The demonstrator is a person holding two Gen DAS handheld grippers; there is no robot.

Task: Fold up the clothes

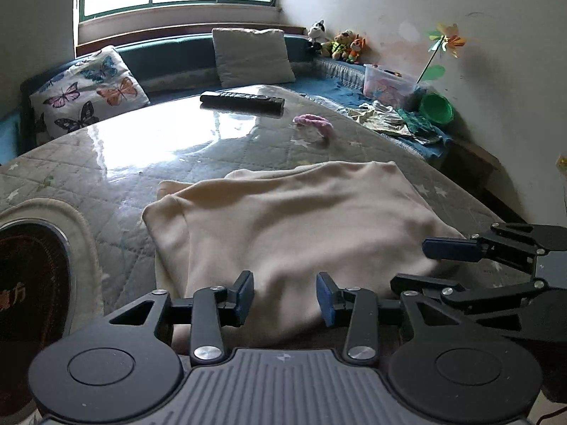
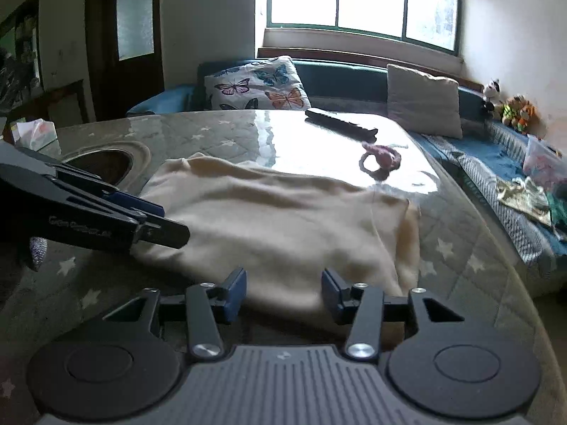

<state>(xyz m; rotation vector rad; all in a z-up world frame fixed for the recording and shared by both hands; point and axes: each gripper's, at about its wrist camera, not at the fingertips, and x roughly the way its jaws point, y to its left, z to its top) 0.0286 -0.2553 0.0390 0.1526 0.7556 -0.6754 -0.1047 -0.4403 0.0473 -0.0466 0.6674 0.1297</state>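
Garment: cream garment (image 1: 283,226) lies part-folded on the bench (image 1: 212,148).
Left gripper (image 1: 285,295): jaws released, nothing between them.
Right gripper (image 2: 283,292): jaws released, empty.
Risk: a snagged near hem could drag the fold open.

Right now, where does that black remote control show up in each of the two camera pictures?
Left wrist view: the remote control lies upper middle, on the table beyond the cream garment.
Right wrist view: the remote control lies upper middle, slightly right.
Shared landmark: the butterfly pillow behind the table.
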